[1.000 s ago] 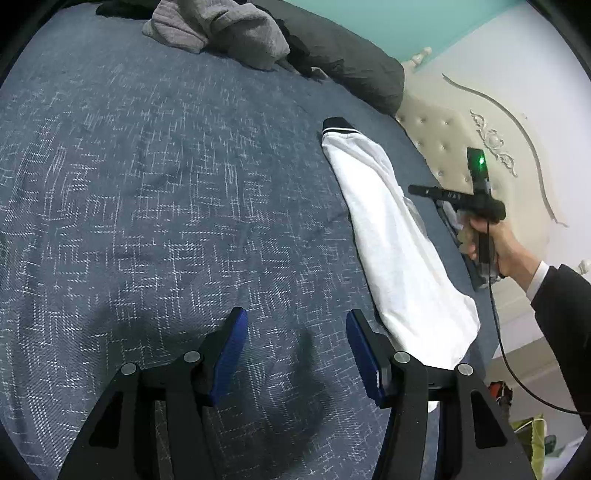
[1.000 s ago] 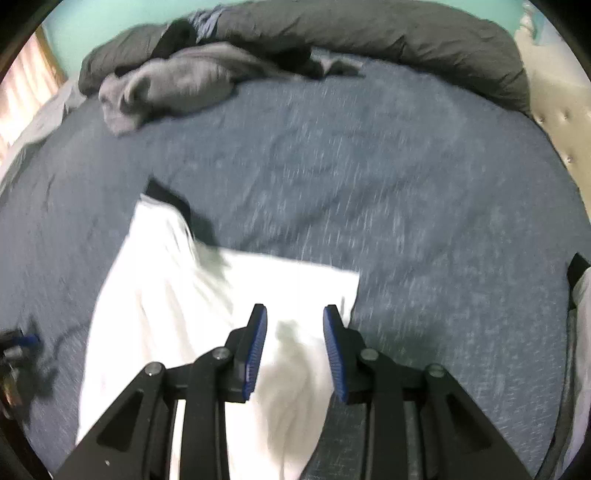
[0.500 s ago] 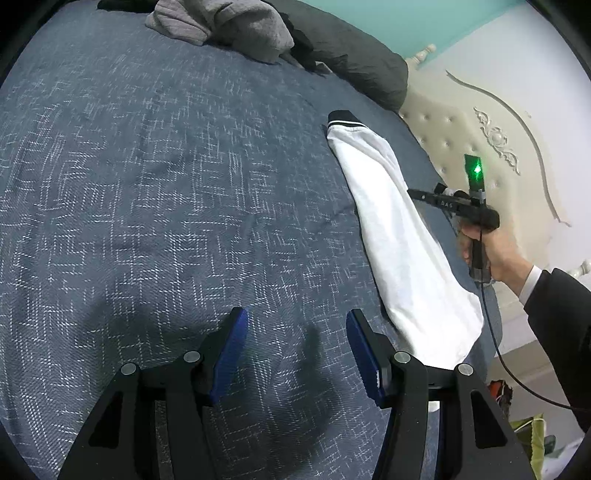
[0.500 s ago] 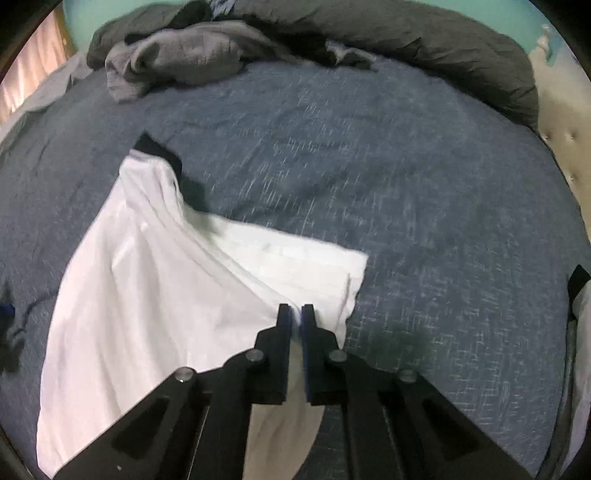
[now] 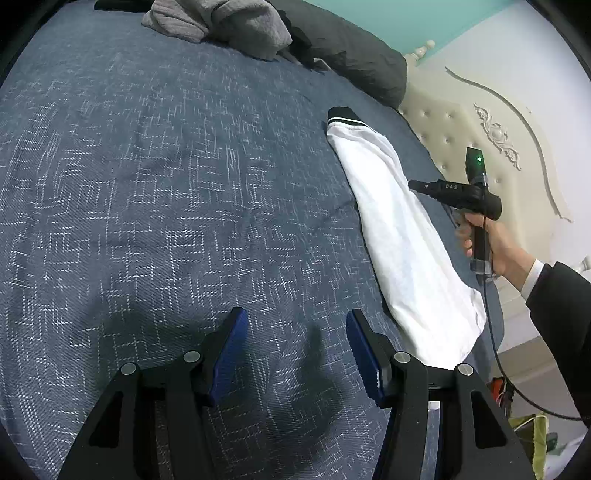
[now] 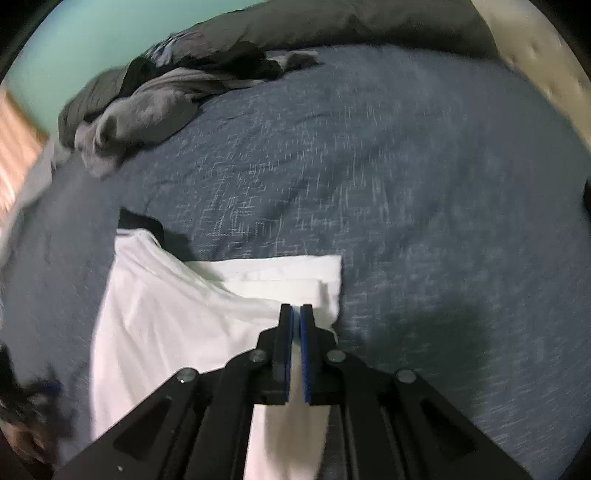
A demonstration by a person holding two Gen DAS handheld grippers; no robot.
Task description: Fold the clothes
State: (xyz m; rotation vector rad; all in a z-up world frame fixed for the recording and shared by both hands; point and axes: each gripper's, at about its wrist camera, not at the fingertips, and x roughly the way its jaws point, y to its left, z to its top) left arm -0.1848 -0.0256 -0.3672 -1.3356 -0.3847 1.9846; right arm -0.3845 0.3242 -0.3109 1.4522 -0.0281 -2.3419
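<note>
White garment lies on the blue patterned bed, near its right edge by the cream headboard, black cuff at the far end. Right tool has its blue pads pinched together on a fold of the white cloth near its corner; right wrist view is blurred. A hand holds that tool's handle. Left tool hovers over bare bedspread with jaws apart, nothing between them. Grey clothes pile and dark pillow lie at the far side.
</note>
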